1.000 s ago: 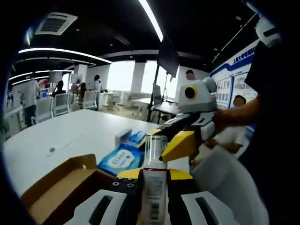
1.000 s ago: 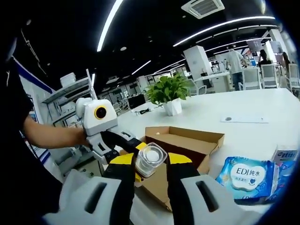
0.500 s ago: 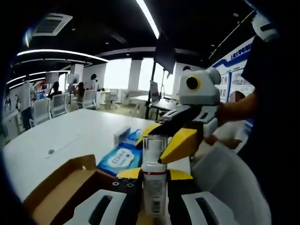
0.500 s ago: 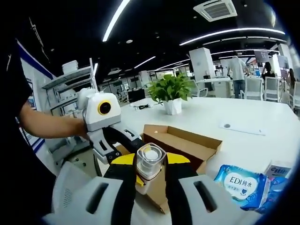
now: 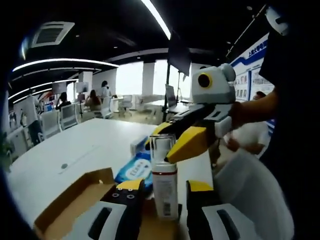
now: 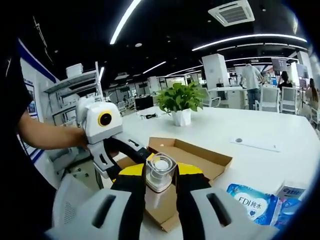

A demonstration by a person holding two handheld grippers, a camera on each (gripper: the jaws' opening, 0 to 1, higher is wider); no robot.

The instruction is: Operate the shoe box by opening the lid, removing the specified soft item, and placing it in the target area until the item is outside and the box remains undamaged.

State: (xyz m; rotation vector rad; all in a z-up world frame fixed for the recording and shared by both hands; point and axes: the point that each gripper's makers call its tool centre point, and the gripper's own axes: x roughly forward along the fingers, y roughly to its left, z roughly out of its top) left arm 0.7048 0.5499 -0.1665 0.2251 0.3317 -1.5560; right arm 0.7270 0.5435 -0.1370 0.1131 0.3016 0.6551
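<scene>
A small white bottle (image 5: 164, 192) with a printed label and a clear cap (image 6: 159, 171) stands upright above the open cardboard shoe box (image 5: 75, 195). My right gripper (image 6: 160, 172) is shut on the cap; in the left gripper view it (image 5: 169, 141) reaches in from the right with its yellow jaws on either side of the cap. My left gripper (image 5: 162, 186) is open, its jaws standing a little off the bottle's body on both sides. In the right gripper view the left gripper (image 6: 131, 152) comes in from the left, over the shoe box (image 6: 200, 156).
A blue pack of wet wipes (image 5: 134, 170) (image 6: 250, 204) and a small box (image 5: 140, 145) (image 6: 292, 192) lie on the white table beyond the shoe box. A potted plant (image 6: 181, 100) stands further back. People stand and sit among distant desks.
My left gripper's jaws have spread apart and let go of the bottle's body. The right gripper stays shut on the cap. Both views have shifted slightly.
</scene>
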